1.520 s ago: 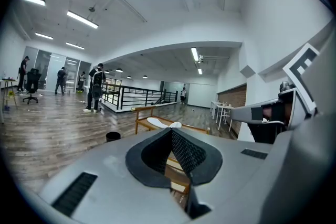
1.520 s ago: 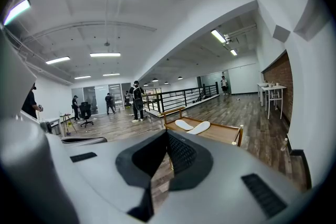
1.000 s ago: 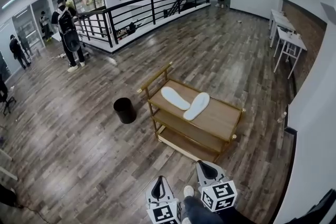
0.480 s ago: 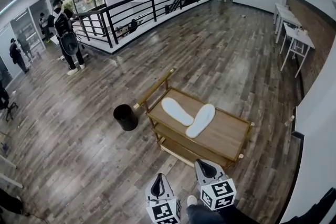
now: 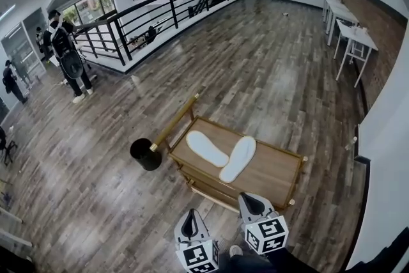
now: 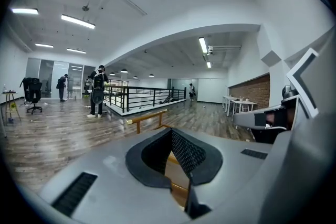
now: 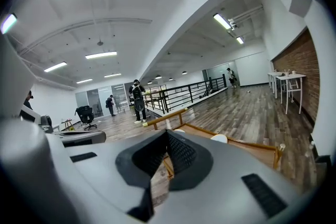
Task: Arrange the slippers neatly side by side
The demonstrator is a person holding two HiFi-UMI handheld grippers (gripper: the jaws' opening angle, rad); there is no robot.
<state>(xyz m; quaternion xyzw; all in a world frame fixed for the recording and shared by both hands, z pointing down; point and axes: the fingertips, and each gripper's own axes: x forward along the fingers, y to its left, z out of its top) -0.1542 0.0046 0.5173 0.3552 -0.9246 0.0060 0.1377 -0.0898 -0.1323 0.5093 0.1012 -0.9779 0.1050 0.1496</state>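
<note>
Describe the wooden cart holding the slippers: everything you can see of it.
The wooden cart is a light-brown rectangular trolley standing upright on the plank floor. Its flat top has a low raised rim with small corner posts, and a long bar handle juts from its left end. Lower shelving shows beneath the near edge. Two white slippers lie on top in a V. A black bin stands by the handle; contact cannot be told.

text: none legible | signs: none | numbers: none
</note>
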